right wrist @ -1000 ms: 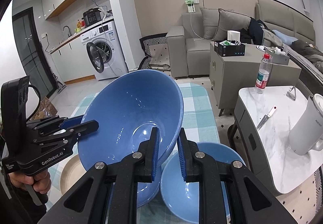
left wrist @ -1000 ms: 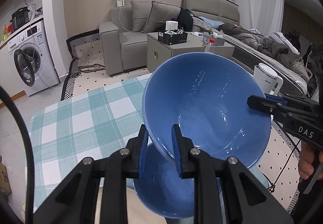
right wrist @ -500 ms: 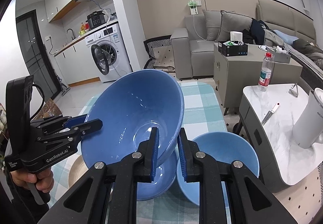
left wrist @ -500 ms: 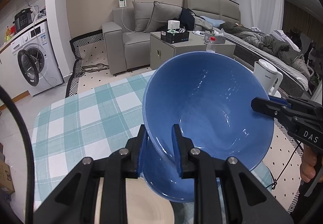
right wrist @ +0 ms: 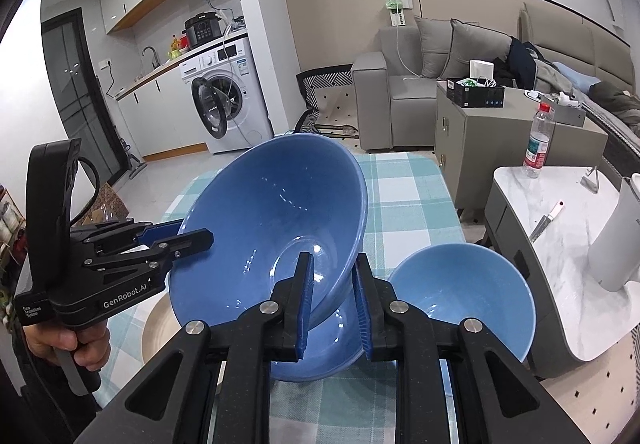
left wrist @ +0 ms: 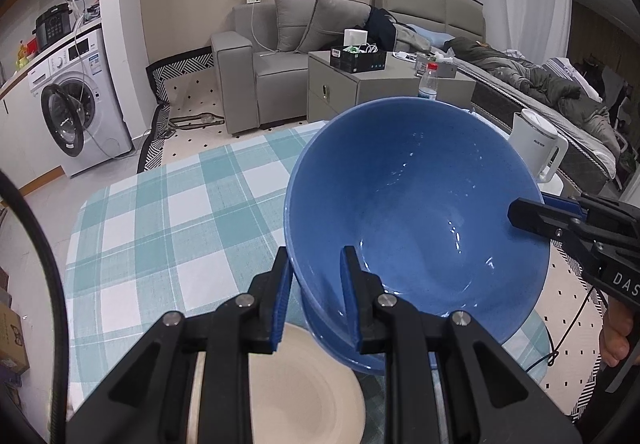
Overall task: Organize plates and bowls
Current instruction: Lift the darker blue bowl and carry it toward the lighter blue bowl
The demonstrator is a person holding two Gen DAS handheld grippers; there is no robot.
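My left gripper and right gripper each clamped on the big blue bowl rim, bowl tilted above the checked table, smaller blue bowl at four o'clock, cream plate at seven.

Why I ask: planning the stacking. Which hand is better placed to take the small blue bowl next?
Probably right. The right gripper grips the large blue bowl's rim beside the small blue bowl; the left gripper holds the opposite rim, over the beige plate.
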